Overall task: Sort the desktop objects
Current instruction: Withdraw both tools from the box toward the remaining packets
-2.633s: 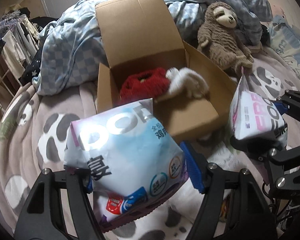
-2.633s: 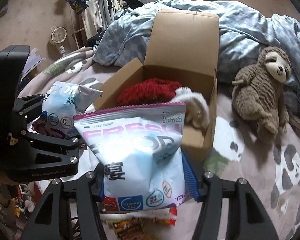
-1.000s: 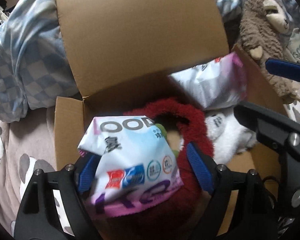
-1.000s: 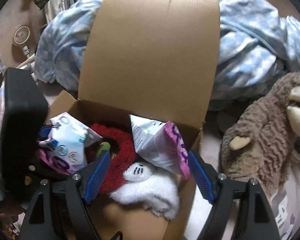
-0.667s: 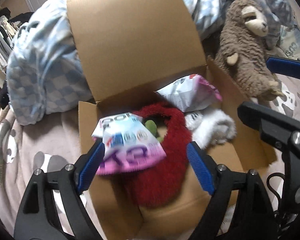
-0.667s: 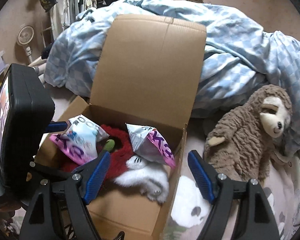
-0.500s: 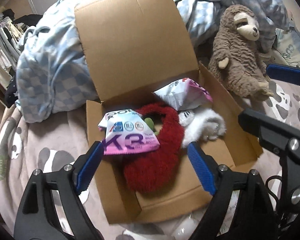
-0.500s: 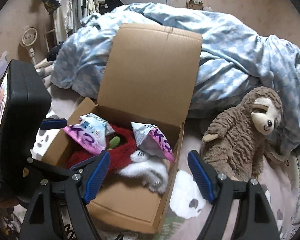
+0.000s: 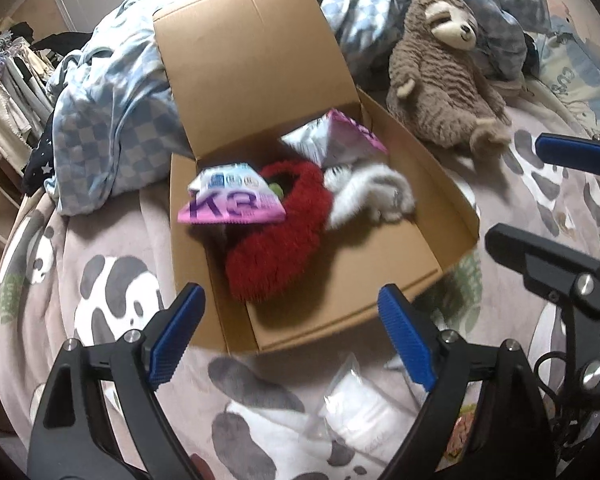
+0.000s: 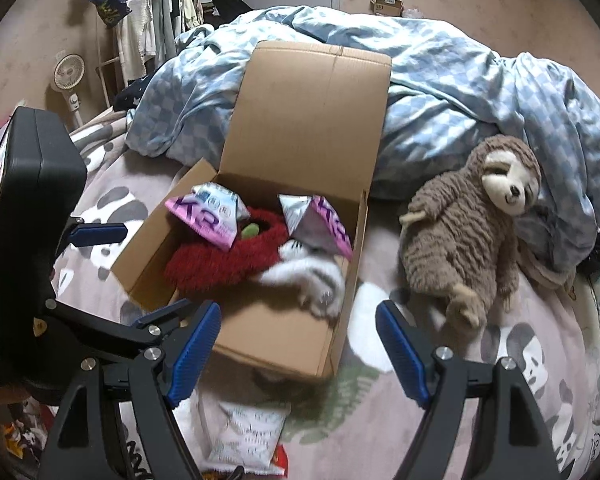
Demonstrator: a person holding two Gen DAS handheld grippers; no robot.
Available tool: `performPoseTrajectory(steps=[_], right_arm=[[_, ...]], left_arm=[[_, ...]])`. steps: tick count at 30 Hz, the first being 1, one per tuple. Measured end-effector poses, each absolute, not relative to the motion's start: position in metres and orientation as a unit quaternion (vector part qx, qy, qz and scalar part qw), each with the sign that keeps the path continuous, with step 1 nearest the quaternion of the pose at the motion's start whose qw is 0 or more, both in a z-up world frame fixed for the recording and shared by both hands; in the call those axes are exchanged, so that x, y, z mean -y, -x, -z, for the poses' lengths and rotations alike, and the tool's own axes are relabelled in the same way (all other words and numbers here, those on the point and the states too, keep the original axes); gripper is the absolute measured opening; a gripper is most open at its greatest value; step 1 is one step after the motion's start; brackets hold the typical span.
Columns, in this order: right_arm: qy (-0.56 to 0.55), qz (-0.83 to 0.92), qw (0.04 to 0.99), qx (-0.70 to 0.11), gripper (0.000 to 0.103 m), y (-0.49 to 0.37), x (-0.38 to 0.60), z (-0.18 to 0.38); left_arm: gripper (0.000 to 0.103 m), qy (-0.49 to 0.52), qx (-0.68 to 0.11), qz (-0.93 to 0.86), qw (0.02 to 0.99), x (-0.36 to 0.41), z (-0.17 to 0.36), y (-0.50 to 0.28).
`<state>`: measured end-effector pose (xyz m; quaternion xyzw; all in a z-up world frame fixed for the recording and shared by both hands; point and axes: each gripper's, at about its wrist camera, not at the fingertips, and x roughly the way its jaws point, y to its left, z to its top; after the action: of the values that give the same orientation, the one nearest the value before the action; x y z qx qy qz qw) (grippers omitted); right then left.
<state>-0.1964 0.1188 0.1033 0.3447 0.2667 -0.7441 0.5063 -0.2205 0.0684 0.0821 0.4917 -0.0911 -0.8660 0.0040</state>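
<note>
I see my left gripper [image 9: 290, 330] spread wide and holding nothing. My right gripper [image 10: 298, 348] is spread wide too. Both snack bags, one [image 9: 234, 200] on the left and one [image 9: 334, 142] at the back, lie in the cardboard box [image 9: 380, 264] on the red fluffy toy [image 9: 284, 236].

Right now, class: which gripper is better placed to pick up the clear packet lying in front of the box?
Probably the left gripper: open, empty, with the clear packet just below its fingers. The right gripper, also open, hangs over the cardboard box.
</note>
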Motion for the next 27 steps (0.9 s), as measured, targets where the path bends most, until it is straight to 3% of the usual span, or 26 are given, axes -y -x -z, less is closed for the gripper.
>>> performPoseTrajectory(steps=[27], right_arm=[[-0.348,0.724,0.518,-0.293,0.081,0.128,-0.226,-0.043]], left_arm=[[0.094,-0.548,0.097,0.831,-0.002,-0.099,0.002,0.114]])
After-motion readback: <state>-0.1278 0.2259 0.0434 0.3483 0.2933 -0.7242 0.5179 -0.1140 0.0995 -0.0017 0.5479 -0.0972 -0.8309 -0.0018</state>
